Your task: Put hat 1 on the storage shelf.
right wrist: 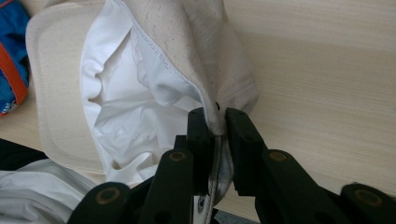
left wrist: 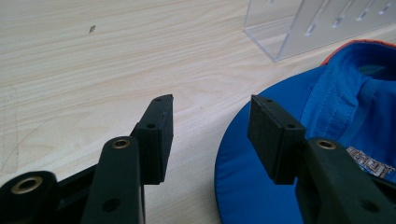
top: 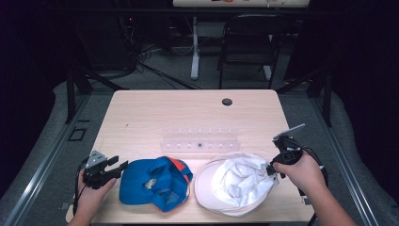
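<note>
Two caps inverted at table's [top: 141, 113] near edge. Right gripper [right wrist: 217, 125] pinches white cap [top: 235, 183] by its back rim; fabric soft, light, likely sags. Left gripper [left wrist: 210, 128] jaws apart, empty, beside blue cap [left wrist: 327, 121]; stiff brim looks best hold.

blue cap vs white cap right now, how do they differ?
The blue cap is bright blue with orange trim; the white cap is cream outside with a white lining. The blue cap lies free, the left gripper open beside its brim; the white cap's edge is pinched in the shut right gripper. The blue cap sits left, the white cap right. Both lie inside-up on the table.
</note>
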{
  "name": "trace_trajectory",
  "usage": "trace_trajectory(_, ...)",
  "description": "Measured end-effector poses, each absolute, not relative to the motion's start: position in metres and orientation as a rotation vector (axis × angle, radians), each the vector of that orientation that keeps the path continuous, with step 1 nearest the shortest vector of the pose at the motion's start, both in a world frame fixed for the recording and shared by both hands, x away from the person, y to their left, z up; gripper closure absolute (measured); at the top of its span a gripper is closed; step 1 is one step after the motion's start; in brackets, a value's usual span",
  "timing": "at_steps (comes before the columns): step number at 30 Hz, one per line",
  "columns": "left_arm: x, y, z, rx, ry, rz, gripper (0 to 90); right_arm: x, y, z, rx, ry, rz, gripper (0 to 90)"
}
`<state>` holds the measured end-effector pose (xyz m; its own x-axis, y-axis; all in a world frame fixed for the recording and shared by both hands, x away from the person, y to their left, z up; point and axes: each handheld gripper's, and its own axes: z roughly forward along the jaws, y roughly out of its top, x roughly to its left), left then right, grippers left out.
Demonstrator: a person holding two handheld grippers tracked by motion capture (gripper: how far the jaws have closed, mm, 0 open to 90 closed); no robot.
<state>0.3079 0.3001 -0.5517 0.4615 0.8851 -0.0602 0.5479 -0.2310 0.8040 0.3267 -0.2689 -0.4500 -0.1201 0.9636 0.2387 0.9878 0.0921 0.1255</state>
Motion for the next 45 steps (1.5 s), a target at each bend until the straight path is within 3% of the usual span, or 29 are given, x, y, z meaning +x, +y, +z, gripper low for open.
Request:
trace_trajectory(19, 0.308, 0.3, -0.552, 1.909, 1.202, 0.533, 51.1, 0.331, -0.266, -0.412, -2.047, -2.248, -0.351, 81.0)
trace_trajectory(45, 0.309, 0.299, -0.554, 1.905, 1.198, 0.535, 51.1, 0.329, -0.274, -0.392, -1.832, -1.774, -0.759, 81.4)
